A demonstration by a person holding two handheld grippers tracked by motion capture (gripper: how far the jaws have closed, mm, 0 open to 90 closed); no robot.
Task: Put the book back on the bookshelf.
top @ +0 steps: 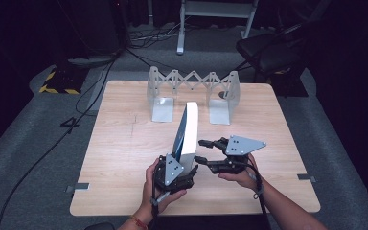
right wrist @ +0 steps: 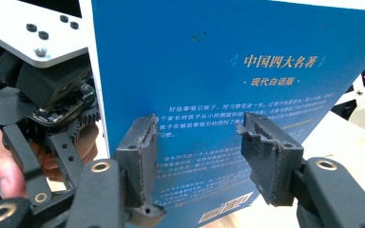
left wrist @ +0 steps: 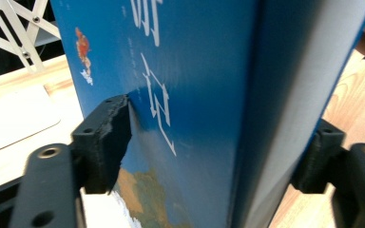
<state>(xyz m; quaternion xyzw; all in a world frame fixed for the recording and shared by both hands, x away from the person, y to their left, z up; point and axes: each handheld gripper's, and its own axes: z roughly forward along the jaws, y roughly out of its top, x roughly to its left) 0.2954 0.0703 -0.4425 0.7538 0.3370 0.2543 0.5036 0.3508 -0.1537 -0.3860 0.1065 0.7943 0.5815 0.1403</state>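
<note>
Blue book (top: pixel 190 132) stands upright on edge near the middle of the table (top: pixel 124 143), a bit toward the person's side, white page block showing from above. Back cover (right wrist: pixel 228 85) carries gold & white Chinese print; front cover (left wrist: pixel 171 71) has white characters and a small red figure.

Left hand-held gripper (top: pixel 178 173) is at the book's near end, jaws closed onto it: in the left gripper view one black pad (left wrist: pixel 105 142) presses the front cover, the other (left wrist: pixel 321 161) sits against the opposite side, book wedged between. Left hand (top: pixel 153 189) wraps the gripper body, grey plate on top.

Right hand-held gripper (top: pixel 203 153) sits just beside the book on its right, jaws spread apart and holding nothing. In the right gripper view its two pads (right wrist: pixel 140 152) face the back cover w/ a gap between them; whether they touch the cover is prob. not, hard to tell. Right hand (top: pixel 239 178) holds it from behind, cable trailing along the forearm.

Farther back on the table, an expandable metal bookend rack (top: pixel 193 91) w/ a zigzag lattice between two upright end plates, well apart from the book. Beyond the table: grey floor, black cables (top: pixel 96 91), a dark chair (top: pixel 268 52) at back right.
</note>
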